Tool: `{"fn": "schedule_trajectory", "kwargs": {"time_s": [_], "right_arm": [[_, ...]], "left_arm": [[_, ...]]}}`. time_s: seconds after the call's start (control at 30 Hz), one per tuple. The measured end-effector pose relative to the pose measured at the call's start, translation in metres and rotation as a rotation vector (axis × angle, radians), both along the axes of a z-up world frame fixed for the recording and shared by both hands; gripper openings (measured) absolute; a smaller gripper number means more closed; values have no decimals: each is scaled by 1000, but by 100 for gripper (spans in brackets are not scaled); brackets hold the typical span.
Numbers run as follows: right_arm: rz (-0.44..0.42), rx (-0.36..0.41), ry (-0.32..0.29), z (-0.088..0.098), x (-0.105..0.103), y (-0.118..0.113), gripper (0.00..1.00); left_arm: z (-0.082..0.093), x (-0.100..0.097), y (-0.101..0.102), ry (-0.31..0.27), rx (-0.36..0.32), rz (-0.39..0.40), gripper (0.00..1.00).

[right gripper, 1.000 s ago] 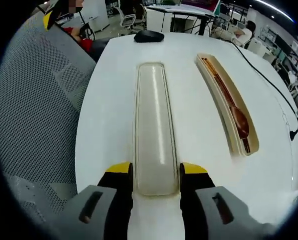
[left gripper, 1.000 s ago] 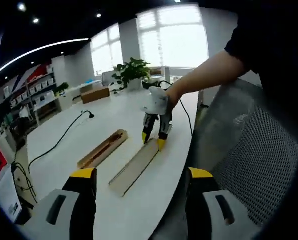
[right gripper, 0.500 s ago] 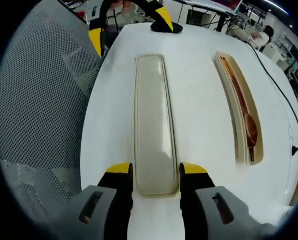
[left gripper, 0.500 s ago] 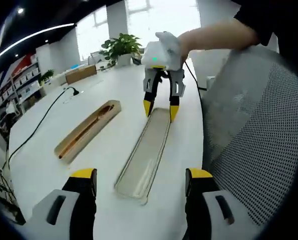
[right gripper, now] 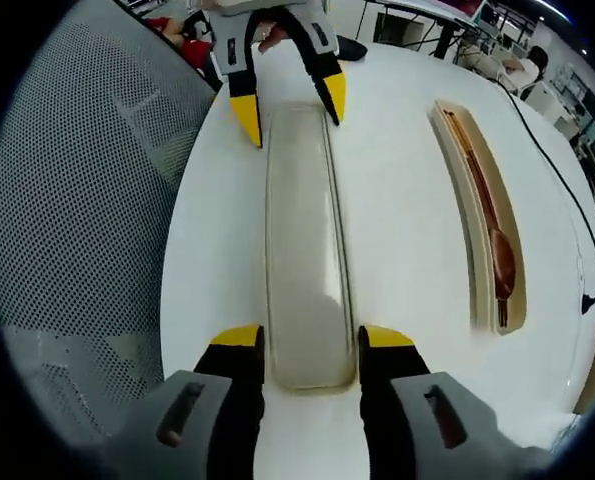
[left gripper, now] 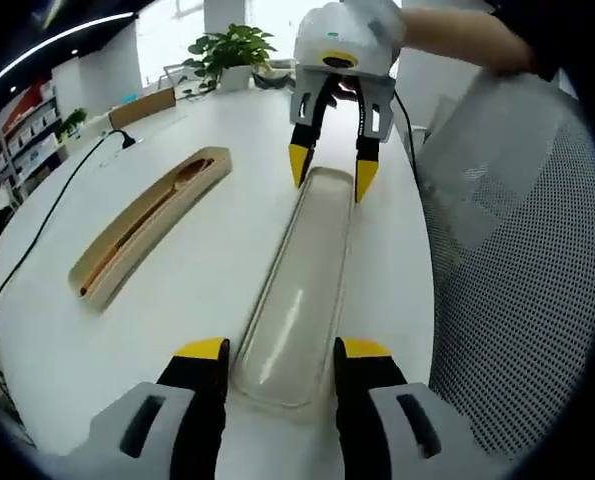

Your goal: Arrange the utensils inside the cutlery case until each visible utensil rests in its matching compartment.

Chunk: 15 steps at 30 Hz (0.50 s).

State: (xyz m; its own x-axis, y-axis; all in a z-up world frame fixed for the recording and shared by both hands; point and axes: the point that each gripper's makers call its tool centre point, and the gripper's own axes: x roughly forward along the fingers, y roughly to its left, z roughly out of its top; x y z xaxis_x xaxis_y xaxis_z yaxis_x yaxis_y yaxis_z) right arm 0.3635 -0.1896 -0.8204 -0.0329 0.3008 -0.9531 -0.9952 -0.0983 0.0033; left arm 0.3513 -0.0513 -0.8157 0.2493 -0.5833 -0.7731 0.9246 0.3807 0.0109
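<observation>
the lid (left gripper: 299,300) lies flat on the white table (left gripper: 207,270), a long pale cover with rounded ends, and it is the landmark here. the left gripper (left gripper: 277,355) stands at one end of the lid with its yellow-tipped jaws apart, one on each long side, close to the edges; whether they touch them i cannot tell. the right gripper (right gripper: 299,345) does the same at the other end, jaws spread about the lid's width and not pressed in. each gripper also shows in the other's view, at the lid's far end.

the case (right gripper: 482,215) lies beside the lid, roughly parallel and apart from it, open side up. a wooden spoon (right gripper: 499,262) lies inside, with what look like chopsticks (left gripper: 142,225) along the same tray; whether there are separate compartments is too small to tell.

judging from this, the utensils are already in the case and the step in hand is taking hold of the lid at both ends. the next move calls for both pairs of jaws to close evenly on the lid's edges, then lift it level and carry it sideways over the case, lined up end to end before lowering.
</observation>
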Motion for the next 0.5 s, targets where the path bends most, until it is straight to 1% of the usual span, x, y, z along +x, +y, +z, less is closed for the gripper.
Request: {"fn": "schedule_trajectory", "kwargs": {"time_s": [0.17, 0.2, 0.27, 0.3, 0.4, 0.43, 0.47, 0.5], "right_arm": [[-4, -79, -9, -1, 0, 1, 36], [-5, -90, -11, -1, 0, 1, 36], [-5, -114, -13, -2, 0, 1, 36], [-6, -117, -14, -2, 0, 1, 36], [-13, -143, -17, -2, 1, 0, 36], [-14, -151, -18, -2, 0, 0, 36], [-16, -155, -18, -2, 0, 0, 36], [-18, -157, -19, -2, 0, 0, 36]], "left_arm": [[-1, 0, -1, 4, 14, -32, 41], [-1, 0, -2, 7, 22, -38, 41], [-1, 0, -3, 20, 61, -54, 40], [-1, 0, -4, 27, 81, -62, 40], [-3, 0, -4, 65, 184, -97, 40], [-3, 1, -6, 78, 228, -114, 39], [-3, 0, -6, 88, 253, -120, 39], [-3, 1, -7, 103, 292, -127, 39]]}}
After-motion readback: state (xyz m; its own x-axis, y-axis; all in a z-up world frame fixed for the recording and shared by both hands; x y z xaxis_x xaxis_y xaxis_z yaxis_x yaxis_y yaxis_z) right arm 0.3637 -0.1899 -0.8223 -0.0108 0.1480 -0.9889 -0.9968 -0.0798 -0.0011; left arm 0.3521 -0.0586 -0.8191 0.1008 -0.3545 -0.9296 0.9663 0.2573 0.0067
